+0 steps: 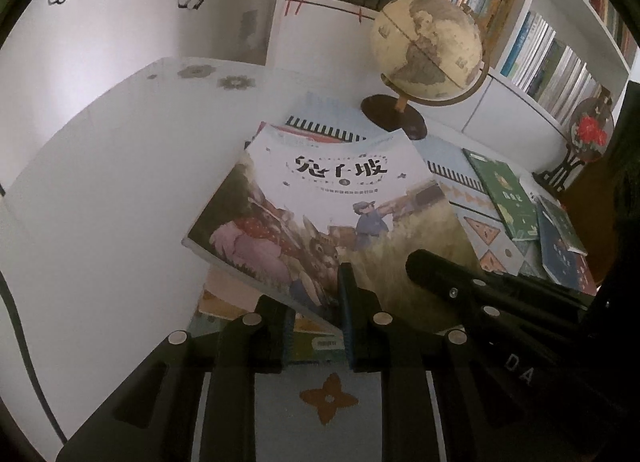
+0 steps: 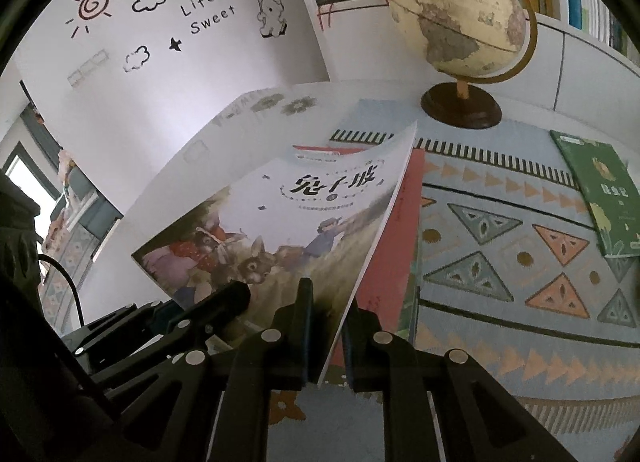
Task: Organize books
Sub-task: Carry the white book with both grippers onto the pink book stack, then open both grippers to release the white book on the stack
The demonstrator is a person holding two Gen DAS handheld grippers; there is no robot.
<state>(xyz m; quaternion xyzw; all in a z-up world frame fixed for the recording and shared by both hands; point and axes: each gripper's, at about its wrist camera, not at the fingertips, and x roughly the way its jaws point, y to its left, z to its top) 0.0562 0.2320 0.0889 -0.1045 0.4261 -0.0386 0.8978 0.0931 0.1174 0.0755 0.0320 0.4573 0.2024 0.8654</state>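
We've got the picture book (image 1: 320, 201) up off the stack (image 1: 236, 294), tilted, cover facing us: glossy thin softcover w/ rabbits, a figure in blue, big black title characters. Both grippers pinch its near edge: left gripper (image 1: 316, 306) has its jaws narrow on the lower edge, right gripper (image 2: 326, 314) has its jaws closed on the right corner, where the cover runs edge-on betw. the fingers. In the right view the book bows and its far corner curls up; the near edge is hidden behind black finger hardware. The stack under it is mostly covered; we only see slivers, a pink-red cover (image 2: 396, 246) and a green spine strip w/ a label too small to read. To the right lies a green book (image 2: 596, 189), flat, well apart from the stack; in the left view a dark blue book (image 1: 560, 254) lies just beside it, partly cut off by the right gripper's arm. All rest on a woven-look mat (image 2: 500, 246) w/ triangles, dots and a black-white striped border, on a white table (image 1: 100, 181). Beyond stands a round, beige, worn-looking globe (image 1: 428, 45) on a dark wood base w/ a brass arc. Behind it are shelves (image 1: 520, 41) of upright books, spines blurred. A red-flower ornament (image 1: 592, 133) sits at the far right, half cut off.
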